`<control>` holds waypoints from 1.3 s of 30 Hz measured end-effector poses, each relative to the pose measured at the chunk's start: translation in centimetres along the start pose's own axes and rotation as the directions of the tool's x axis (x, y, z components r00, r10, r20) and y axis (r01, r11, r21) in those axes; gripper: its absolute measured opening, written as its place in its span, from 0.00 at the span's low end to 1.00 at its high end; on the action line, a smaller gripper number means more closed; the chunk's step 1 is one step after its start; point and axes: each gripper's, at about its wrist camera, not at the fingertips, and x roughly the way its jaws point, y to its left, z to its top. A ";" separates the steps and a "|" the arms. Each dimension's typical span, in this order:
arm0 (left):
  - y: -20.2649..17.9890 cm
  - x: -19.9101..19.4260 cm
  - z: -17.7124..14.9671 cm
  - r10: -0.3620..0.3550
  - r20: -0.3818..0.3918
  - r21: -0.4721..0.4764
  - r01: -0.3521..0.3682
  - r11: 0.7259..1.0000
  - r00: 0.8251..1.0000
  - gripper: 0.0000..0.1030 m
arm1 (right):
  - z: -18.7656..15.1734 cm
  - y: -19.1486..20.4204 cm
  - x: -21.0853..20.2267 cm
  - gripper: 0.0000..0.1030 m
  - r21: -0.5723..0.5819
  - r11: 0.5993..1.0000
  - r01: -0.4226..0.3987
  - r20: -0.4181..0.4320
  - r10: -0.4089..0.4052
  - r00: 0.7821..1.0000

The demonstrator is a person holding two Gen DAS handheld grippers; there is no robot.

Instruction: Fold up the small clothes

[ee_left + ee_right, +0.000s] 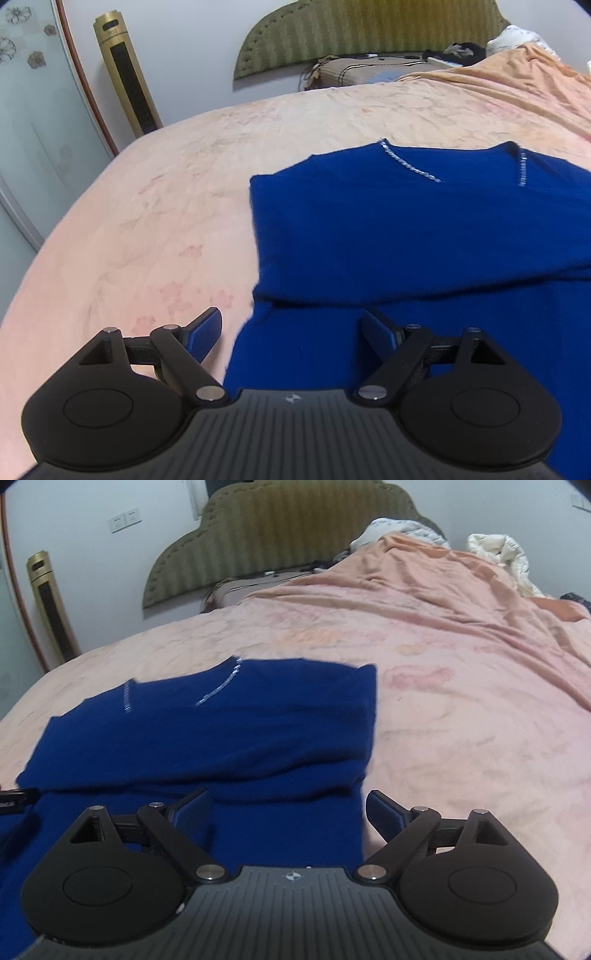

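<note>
A deep blue knit top (424, 229) with a sparkly trim at the neckline lies flat on the pink bed sheet (147, 206), partly folded, with a fold line running across it. My left gripper (295, 334) hovers open over the top's left edge; one finger is over the sheet, the other over the cloth, and nothing is between them. In the right wrist view the same top (221, 731) fills the left half. My right gripper (290, 812) stands open over the top's right edge, with no cloth pinched.
A green padded headboard (258, 528) and a rumpled orange blanket (461, 590) lie at the far end of the bed. A gold tower fan (125, 74) stands by the wall on the left, next to a glass door (29, 122).
</note>
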 end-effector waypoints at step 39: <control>-1.3 -6.1 -5.8 -0.079 -0.060 0.015 0.080 0.997 0.995 0.81 | -3.5 5.3 -6.6 1.00 -0.170 0.976 -0.139 -0.037 0.135 0.990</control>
